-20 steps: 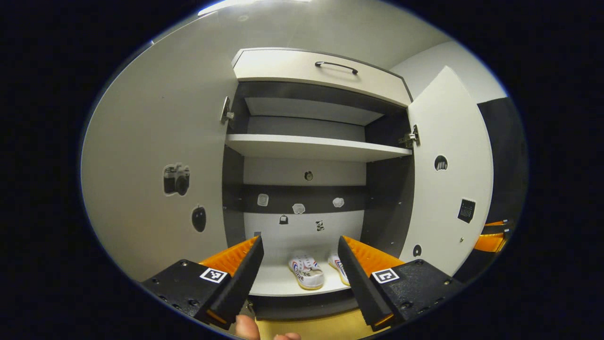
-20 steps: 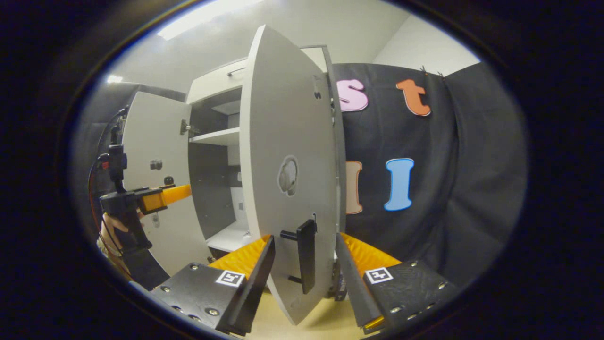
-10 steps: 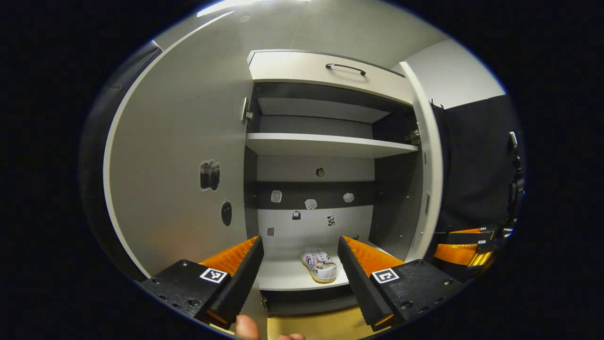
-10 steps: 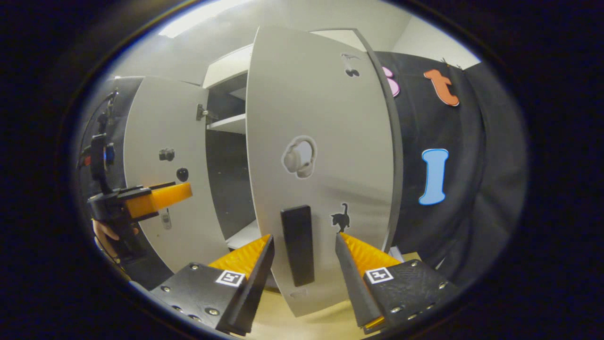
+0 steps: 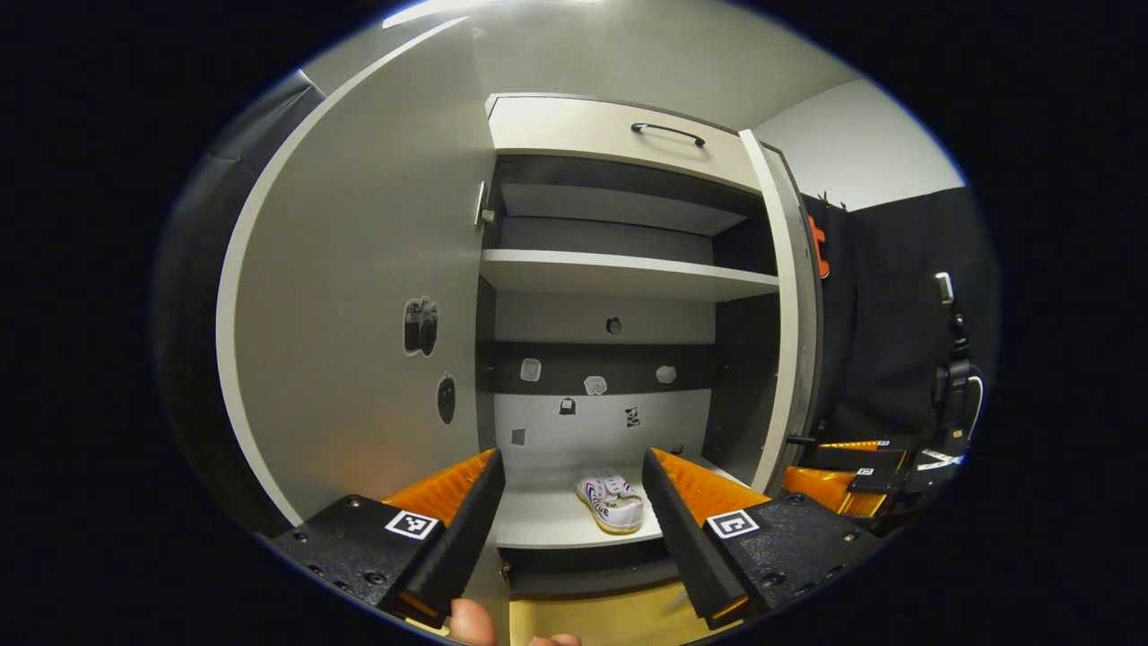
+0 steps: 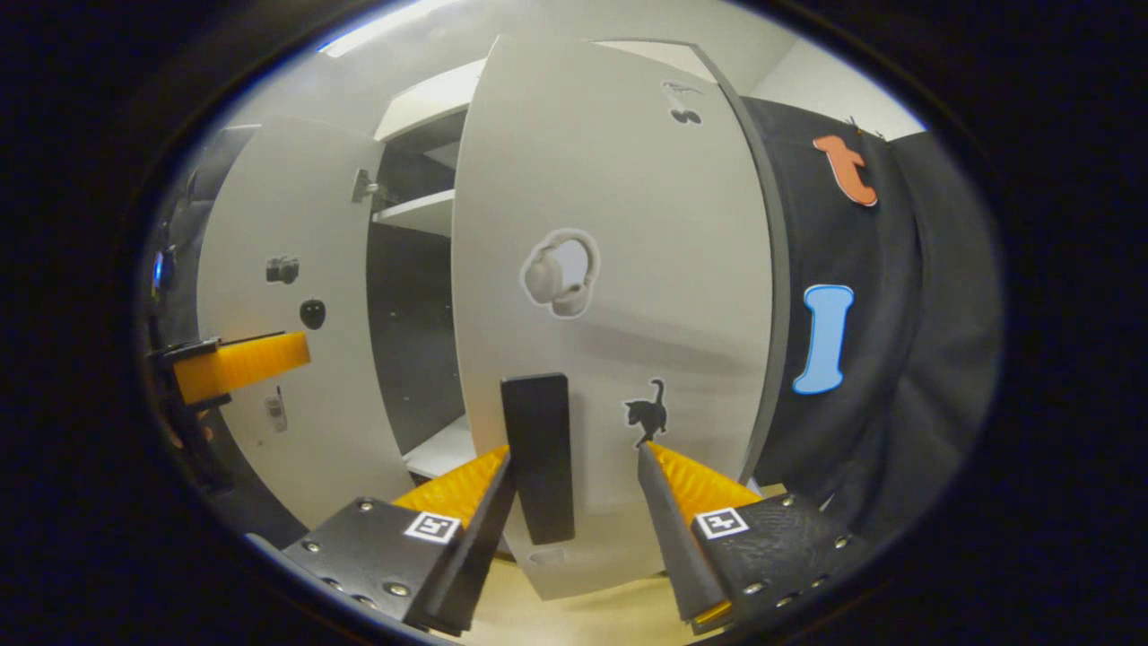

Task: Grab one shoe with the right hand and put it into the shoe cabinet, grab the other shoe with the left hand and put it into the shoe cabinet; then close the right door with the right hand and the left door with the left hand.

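Right gripper view: the right gripper, fingers spread, is straddling the dark handle to push the right door shut. Farther off, the left gripper, also spread and empty, is facing a shoe lying on the cabinet's bottom shelf, beside the wide-open left door.

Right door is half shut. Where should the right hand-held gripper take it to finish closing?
Probably the black vertical bar handle on the right door. It stands proud of the door's outer face, between the open fingers of the right hand-held gripper. Come straight on from the front, one finger on each side of the bar, then push toward the cabinet.
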